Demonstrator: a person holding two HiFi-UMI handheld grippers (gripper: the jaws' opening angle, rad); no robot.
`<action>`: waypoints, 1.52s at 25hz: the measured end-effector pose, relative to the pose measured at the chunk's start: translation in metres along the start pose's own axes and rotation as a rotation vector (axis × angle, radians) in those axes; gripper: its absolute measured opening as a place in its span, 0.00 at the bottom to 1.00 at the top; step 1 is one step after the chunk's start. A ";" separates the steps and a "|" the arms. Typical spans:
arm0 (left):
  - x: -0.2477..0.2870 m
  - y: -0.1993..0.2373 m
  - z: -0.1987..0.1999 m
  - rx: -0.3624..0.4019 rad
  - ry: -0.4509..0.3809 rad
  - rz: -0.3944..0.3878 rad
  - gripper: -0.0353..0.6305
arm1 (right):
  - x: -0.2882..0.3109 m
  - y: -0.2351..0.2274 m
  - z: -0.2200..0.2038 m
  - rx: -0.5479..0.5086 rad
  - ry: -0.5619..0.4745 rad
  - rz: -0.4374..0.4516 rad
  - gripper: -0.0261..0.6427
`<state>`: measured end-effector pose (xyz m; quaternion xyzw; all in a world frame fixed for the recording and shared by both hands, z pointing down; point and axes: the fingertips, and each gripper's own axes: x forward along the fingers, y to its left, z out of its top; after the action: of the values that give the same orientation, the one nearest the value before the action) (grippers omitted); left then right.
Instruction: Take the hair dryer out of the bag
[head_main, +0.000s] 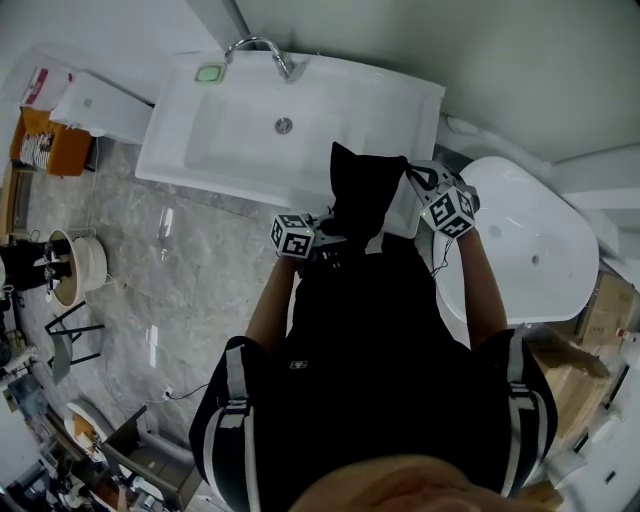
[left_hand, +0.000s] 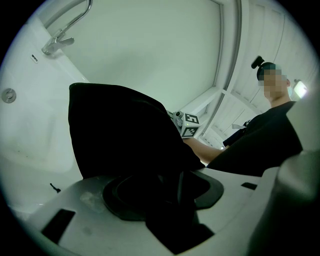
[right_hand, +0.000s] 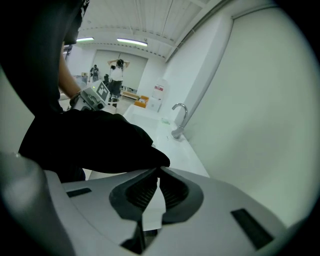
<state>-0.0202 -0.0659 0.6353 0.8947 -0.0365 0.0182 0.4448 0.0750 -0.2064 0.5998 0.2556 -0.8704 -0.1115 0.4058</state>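
1. Jaws of the left gripper are clamped on a fold of the black bag. Those of the right gripper meet at their tips on the bag's opposite edge.
2. Stretched between both grippers, the bag hangs over the front edge of the white sink, one corner pointing up.
3. Beyond it there is open air above the basin up to the faucet, with a pale wall close behind.
4. No view shows the hair dryer, because the black cloth hides the bag's mouth and contents. In the head view the person's torso covers the bag's lower part.
5. Grey marbled floor lies left of the sink and a white tub stands to the right. Far off in the right gripper view, people stand under strip lights.
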 end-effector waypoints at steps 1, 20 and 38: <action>-0.001 0.000 0.000 -0.001 0.004 0.000 0.35 | -0.001 -0.005 -0.002 0.005 0.003 -0.012 0.14; -0.001 -0.002 0.002 0.012 0.020 -0.010 0.35 | -0.037 -0.145 0.015 -0.103 0.070 -0.255 0.14; -0.014 -0.004 0.002 -0.003 0.018 -0.035 0.35 | -0.095 -0.243 0.056 -0.122 0.090 -0.486 0.14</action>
<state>-0.0342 -0.0642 0.6296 0.8944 -0.0169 0.0183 0.4465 0.1696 -0.3611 0.4044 0.4372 -0.7560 -0.2467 0.4201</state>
